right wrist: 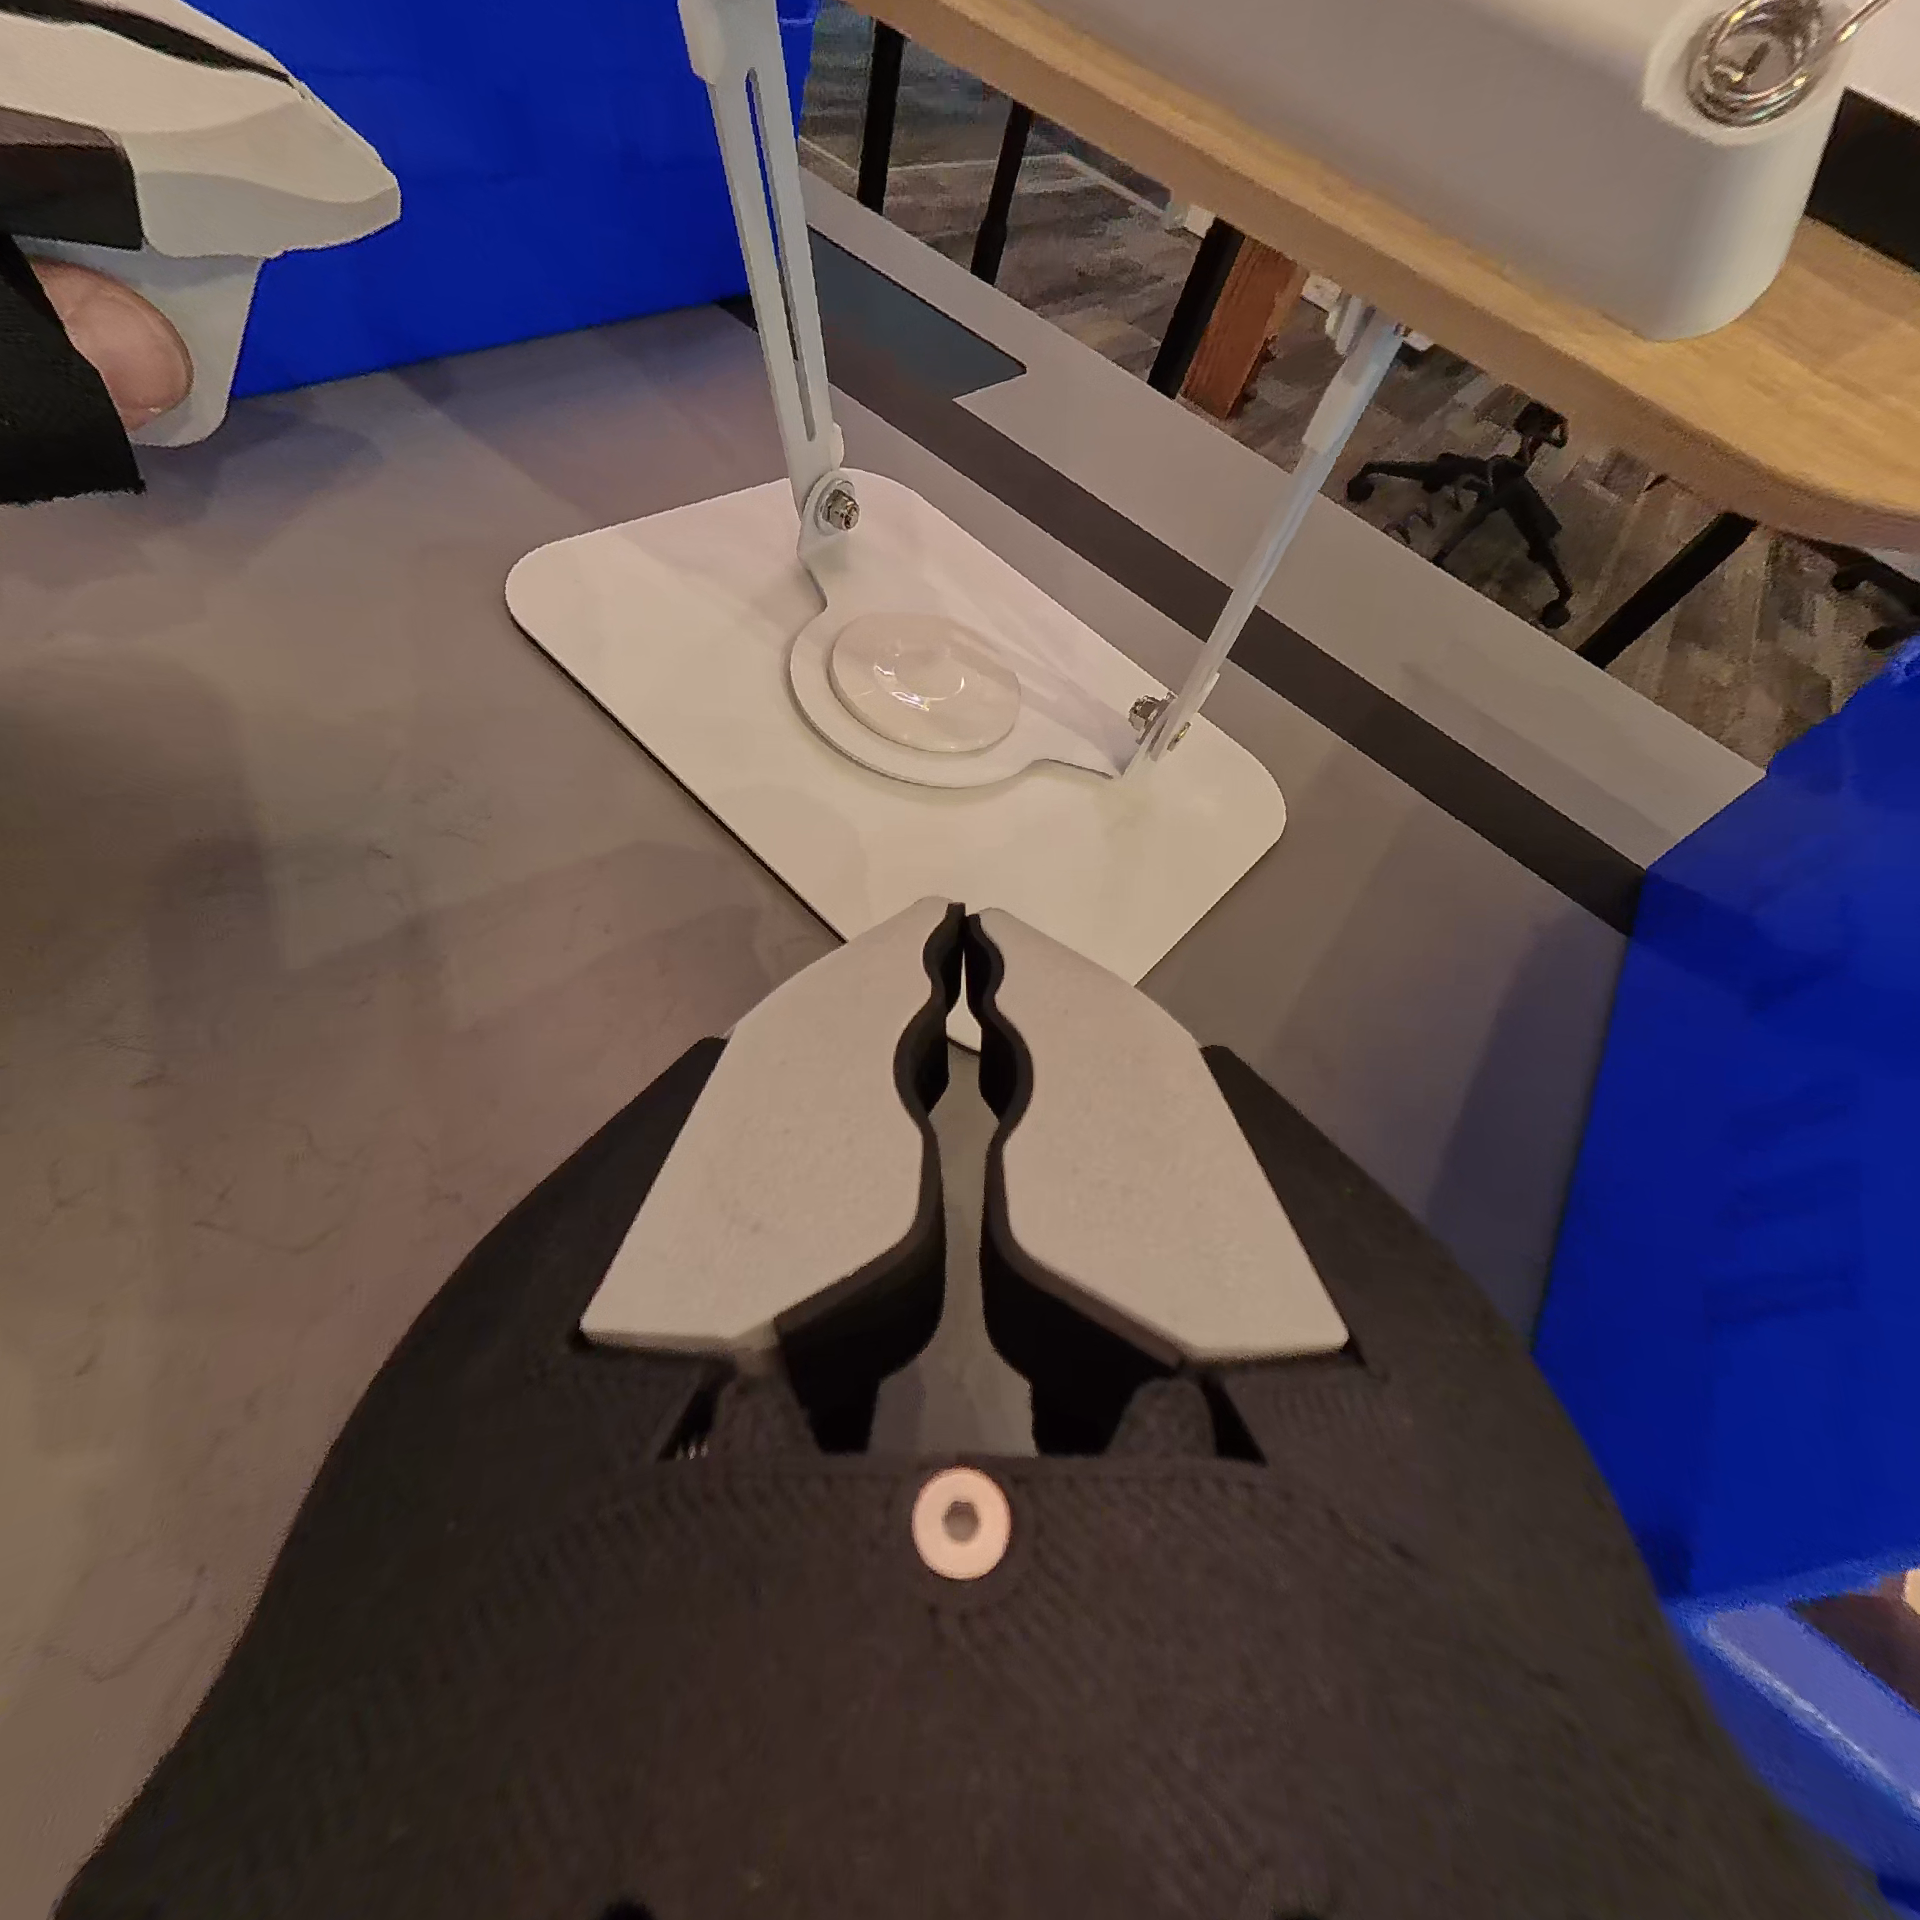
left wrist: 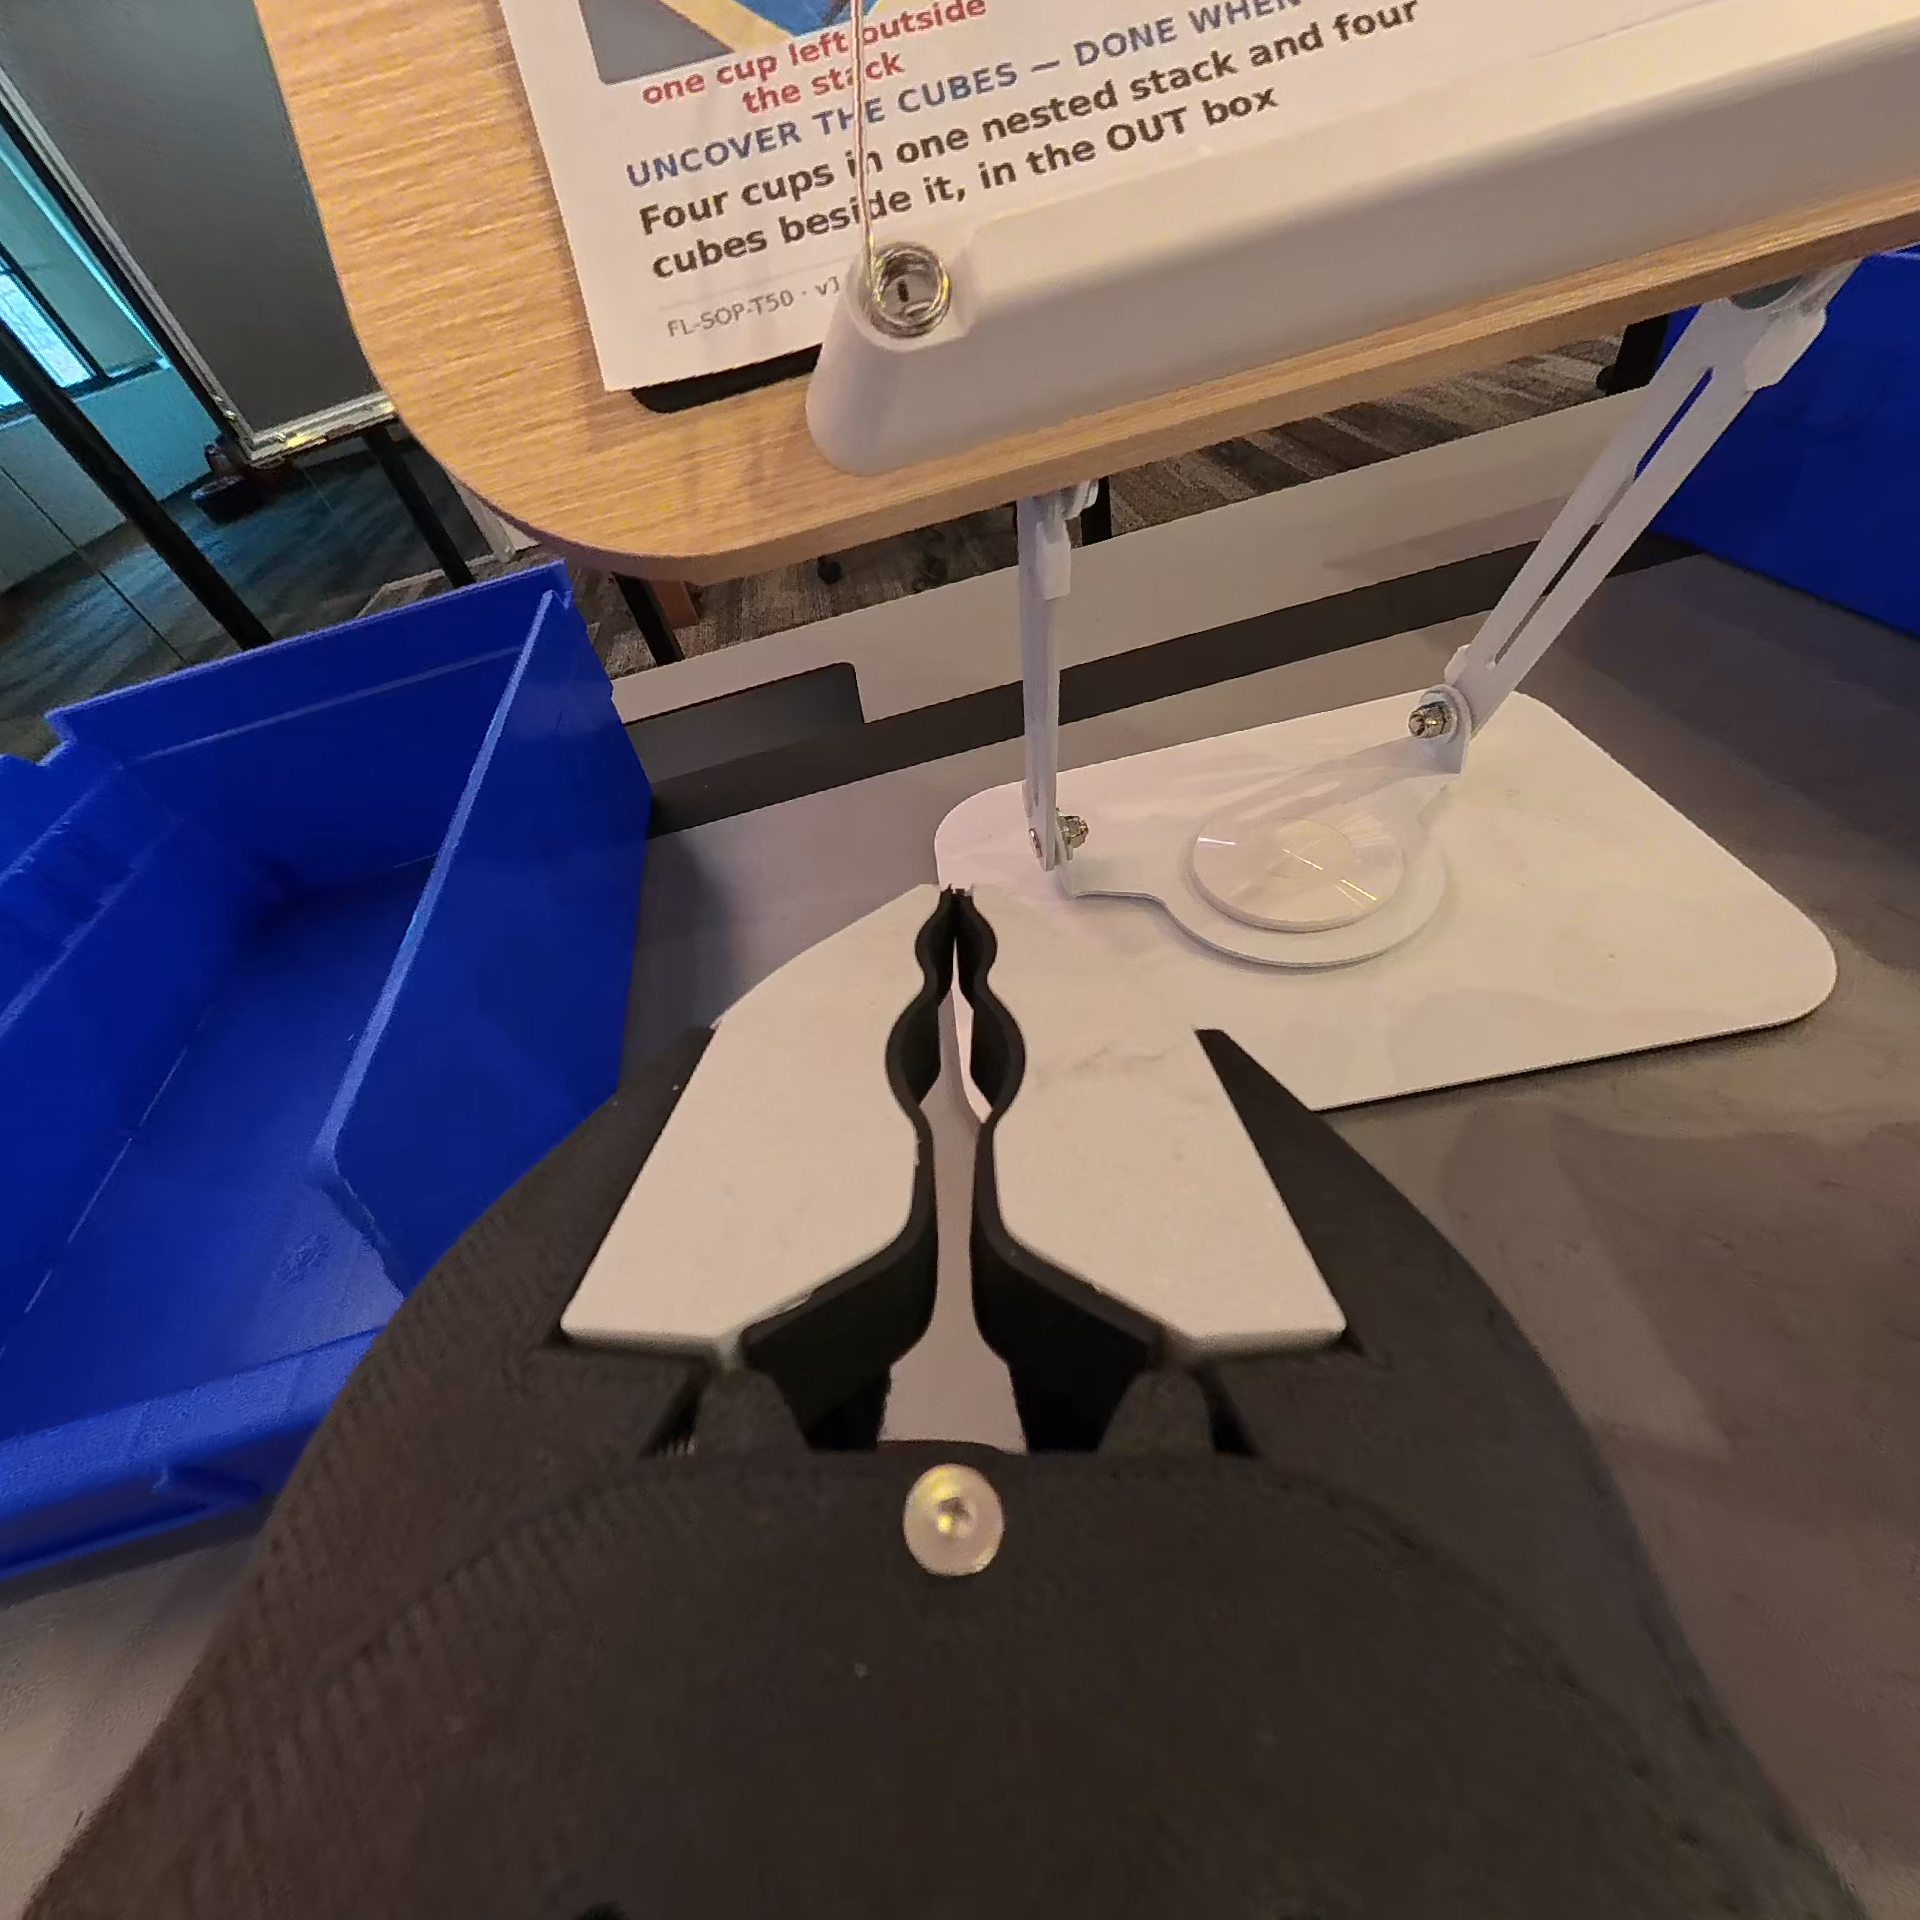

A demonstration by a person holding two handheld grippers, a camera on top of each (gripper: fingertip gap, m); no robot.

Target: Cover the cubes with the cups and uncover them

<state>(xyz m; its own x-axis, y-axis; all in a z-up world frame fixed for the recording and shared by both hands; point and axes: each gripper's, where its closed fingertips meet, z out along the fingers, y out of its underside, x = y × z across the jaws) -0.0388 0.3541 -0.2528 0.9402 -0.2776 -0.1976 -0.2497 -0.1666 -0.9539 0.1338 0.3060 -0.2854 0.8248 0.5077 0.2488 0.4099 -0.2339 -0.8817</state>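
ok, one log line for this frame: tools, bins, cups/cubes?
left tool: shut, empty | right tool: shut, empty | both over grey table near white stand base | left blue bin: visible part empty | cups, cubes: not in view

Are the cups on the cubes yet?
No cups or cubes show in either view, so nothing looks done. In hand: nothing; the left gripper and right gripper are both shut and empty, over the table by the white stand. The visible part of the blue bin is empty. All the covering and uncovering seems left.
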